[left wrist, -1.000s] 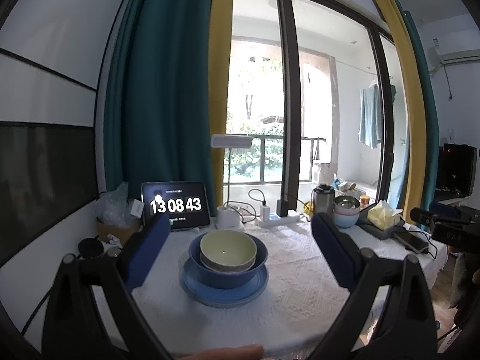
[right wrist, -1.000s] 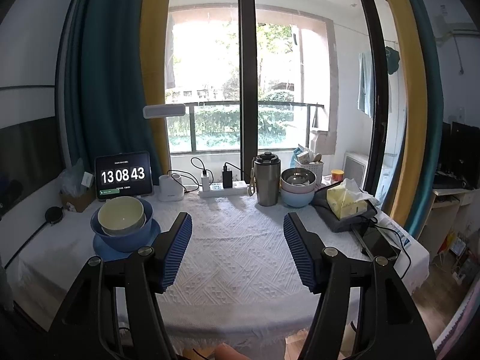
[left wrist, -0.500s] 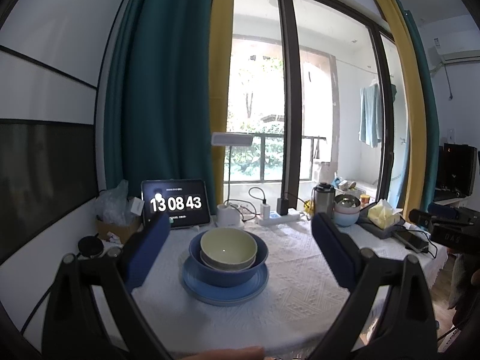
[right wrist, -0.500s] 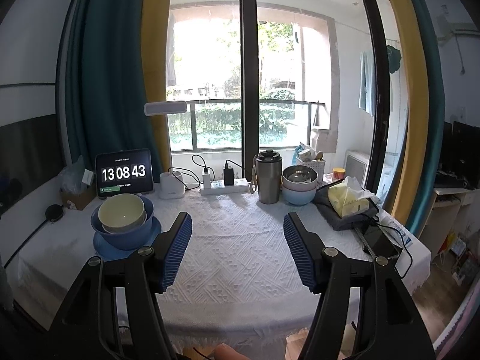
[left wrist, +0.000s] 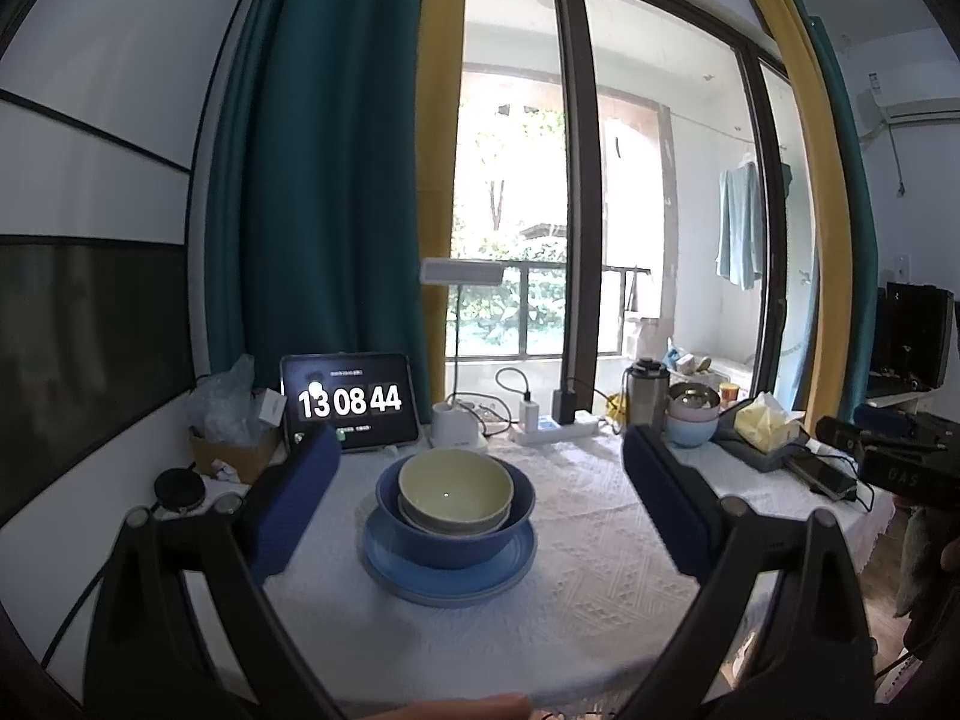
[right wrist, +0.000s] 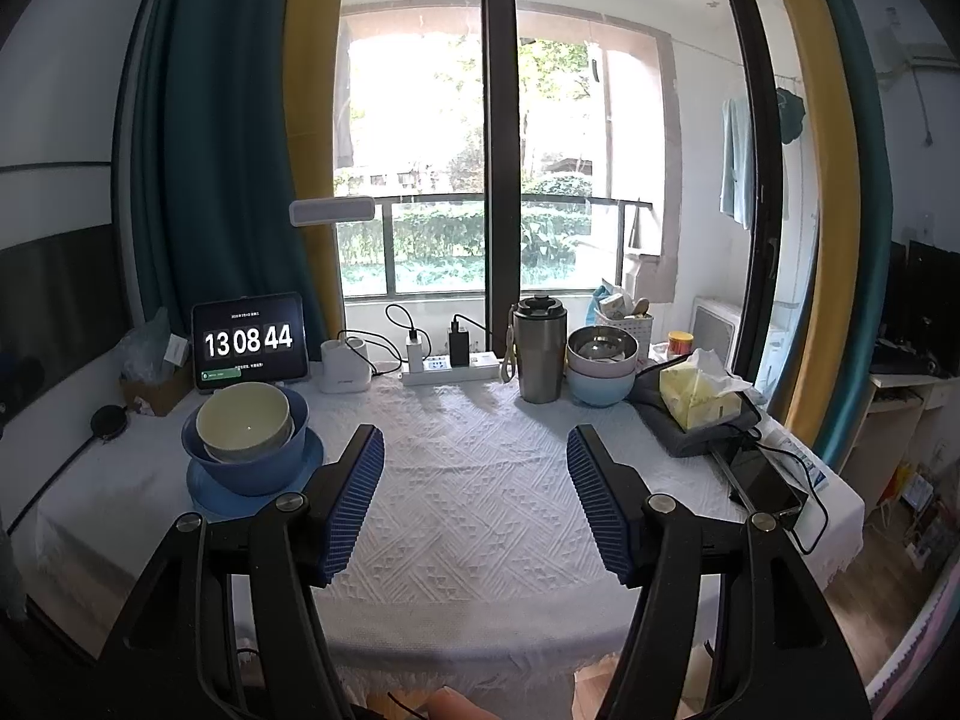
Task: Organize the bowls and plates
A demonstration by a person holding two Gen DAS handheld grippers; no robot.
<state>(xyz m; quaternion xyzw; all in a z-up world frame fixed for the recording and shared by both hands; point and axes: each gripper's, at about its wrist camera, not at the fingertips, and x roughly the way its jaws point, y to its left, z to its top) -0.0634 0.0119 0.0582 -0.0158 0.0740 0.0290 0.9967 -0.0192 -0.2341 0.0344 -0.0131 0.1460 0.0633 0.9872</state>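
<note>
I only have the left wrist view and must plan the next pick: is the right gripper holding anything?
Observer: No. The right gripper is open, with only bare tablecloth between its fingers.
Operator: Where is it relative to the blue plate in front of me?
Observer: That plate lies to its left, clear of its left finger.

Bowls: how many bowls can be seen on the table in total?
4. The cream bowl sits in the blue bowl; the metal bowl sits in the light blue bowl by the tumbler. More may be nested.
</note>
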